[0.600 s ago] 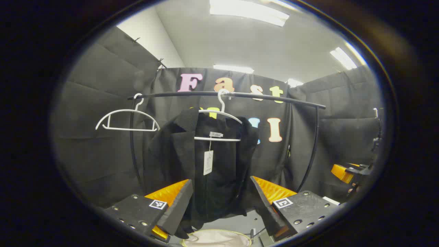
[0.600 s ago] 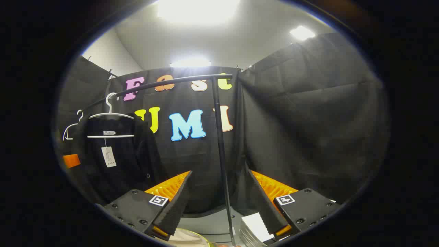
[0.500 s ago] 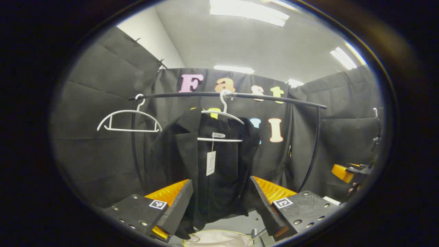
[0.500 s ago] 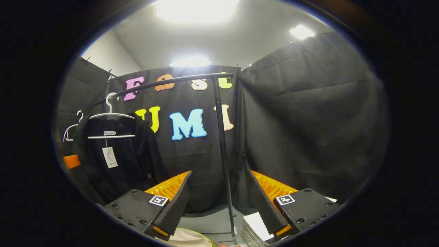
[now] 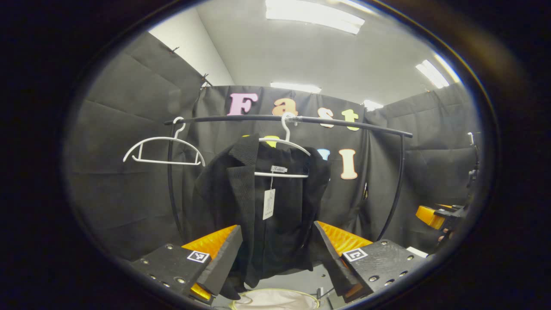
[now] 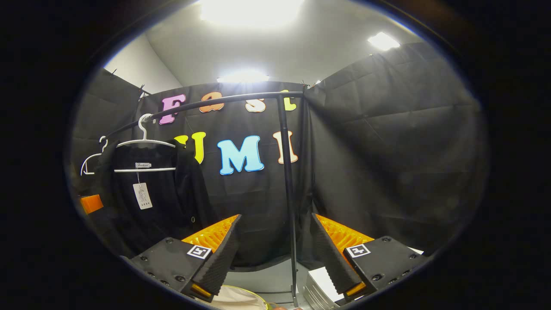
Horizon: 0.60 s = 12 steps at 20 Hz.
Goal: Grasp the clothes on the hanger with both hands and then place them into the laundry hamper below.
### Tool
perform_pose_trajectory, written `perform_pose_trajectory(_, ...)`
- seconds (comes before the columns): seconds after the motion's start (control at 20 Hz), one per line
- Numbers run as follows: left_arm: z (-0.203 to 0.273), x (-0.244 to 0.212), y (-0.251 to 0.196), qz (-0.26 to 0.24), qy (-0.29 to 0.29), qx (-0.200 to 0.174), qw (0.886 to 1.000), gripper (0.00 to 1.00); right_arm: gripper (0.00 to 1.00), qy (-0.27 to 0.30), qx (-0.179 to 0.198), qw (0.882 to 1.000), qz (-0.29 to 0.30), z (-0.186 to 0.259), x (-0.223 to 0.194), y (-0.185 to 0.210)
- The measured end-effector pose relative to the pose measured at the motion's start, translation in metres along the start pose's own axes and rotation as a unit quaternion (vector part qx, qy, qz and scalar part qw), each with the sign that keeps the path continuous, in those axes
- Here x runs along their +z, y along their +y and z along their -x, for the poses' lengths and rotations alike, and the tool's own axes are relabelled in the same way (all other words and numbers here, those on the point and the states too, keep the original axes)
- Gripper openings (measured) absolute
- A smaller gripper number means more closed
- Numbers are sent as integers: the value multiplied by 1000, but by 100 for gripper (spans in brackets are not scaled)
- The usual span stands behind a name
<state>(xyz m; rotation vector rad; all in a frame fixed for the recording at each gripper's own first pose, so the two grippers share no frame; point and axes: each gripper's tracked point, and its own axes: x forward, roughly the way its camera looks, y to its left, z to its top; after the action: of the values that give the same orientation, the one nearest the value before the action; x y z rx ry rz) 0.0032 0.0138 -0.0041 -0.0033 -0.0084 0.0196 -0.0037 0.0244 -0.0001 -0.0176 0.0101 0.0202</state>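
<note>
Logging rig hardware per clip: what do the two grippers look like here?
Both look alike. The left gripper and the right gripper each have two wedge-shaped fingers with ribbed inner faces, mounted on dark blocks with visible screws and a small square black-and-white marker tag.

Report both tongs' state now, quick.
Left tongs: open, holding nothing, black garment hanging ahead between the fingers.
Right tongs: open, holding nothing, facing the rack's upright pole.
</note>
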Motion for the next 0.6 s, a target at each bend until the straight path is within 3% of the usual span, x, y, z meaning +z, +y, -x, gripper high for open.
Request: perform_pose_trajectory(0.6,6,12,13,17,-10,13,1000,97,98,11,49,999,-7,-11,12,48)
